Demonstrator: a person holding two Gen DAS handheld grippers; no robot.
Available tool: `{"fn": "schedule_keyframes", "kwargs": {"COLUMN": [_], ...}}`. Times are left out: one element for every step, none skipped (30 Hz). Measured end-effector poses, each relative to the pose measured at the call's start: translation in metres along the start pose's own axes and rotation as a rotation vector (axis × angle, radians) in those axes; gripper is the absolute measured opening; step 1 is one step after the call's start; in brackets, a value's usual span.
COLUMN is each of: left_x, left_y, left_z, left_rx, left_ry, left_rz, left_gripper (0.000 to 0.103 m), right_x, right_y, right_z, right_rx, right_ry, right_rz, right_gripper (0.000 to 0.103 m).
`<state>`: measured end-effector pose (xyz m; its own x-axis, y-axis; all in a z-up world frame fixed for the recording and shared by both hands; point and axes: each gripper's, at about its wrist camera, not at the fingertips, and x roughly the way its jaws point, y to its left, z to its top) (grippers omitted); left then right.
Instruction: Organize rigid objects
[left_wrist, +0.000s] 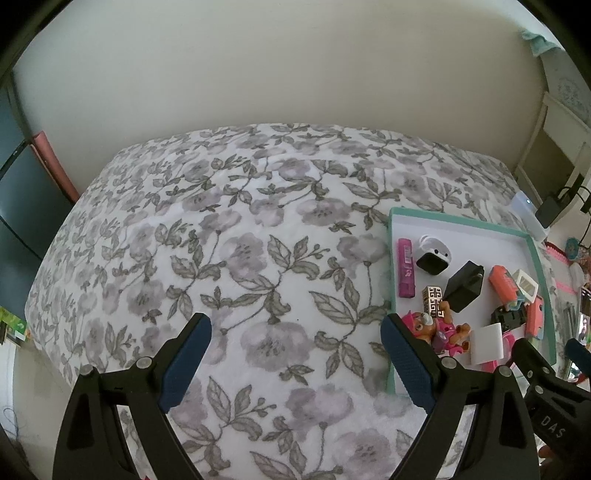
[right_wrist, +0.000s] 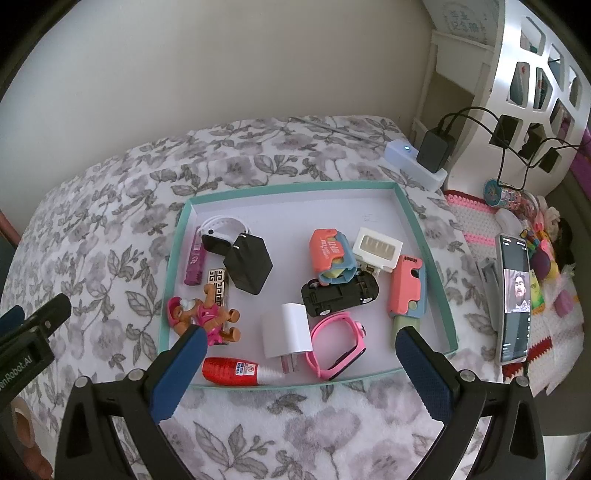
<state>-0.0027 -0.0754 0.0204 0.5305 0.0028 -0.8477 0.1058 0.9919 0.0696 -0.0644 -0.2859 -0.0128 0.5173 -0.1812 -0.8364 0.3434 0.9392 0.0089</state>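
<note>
Nearest to my right tongs (right_wrist: 297, 363) lies the red tube with the white tip (right_wrist: 236, 370), flat just inside the near wall of the teal-rimmed tray (right_wrist: 295, 187) and between my wide-spread, empty fingers. Beyond it, ahead of the tongs, sit a white plug adapter (right_wrist: 286, 329) and a pink watch (right_wrist: 338, 345); further ahead are a black toy car (right_wrist: 340, 295), an orange-and-blue case (right_wrist: 332, 256) leaning on it, a white ribbed block (right_wrist: 376, 249) and a pink-and-blue case (right_wrist: 406, 291) ahead to the right. Ahead to the left lie a black charger (right_wrist: 248, 266), a white watch (right_wrist: 221, 230), a purple tube (right_wrist: 194, 264), a gold-patterned bar (right_wrist: 217, 282) and a pink dog figure (right_wrist: 207, 319). My left tongs (left_wrist: 295, 363) also stand wide and empty, over bare floral bedcover (left_wrist: 221, 240), with the tray off to their right. Every rigid piece I can see already rests in the tray, jumbled and partly touching; that fits items just gathered in, or items waiting to be taken out and sorted, so I cannot judge which step is in hand.
</note>
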Motion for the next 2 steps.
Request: {"fn": "schedule_keyframes", "kwargs": {"left_x": [0.0001, 0.0003], "left_y": [-0.0001, -0.0001], "left_z": [0.0003, 0.0005], "left_rx": [-0.001, -0.002], "left_ry": [0.001, 0.001], "left_rz": [-0.004, -0.013], "left_gripper": [0.093, 0.093], "right_x": [0.0001, 0.0005], "right_y": [0.0000, 0.0004], "right_z": [-0.0004, 0.0001], "right_rx": [-0.002, -0.004], "right_ry": [0.001, 0.002], "right_rz": [-0.001, -0.001], "right_gripper": [0.103, 0.103]}}
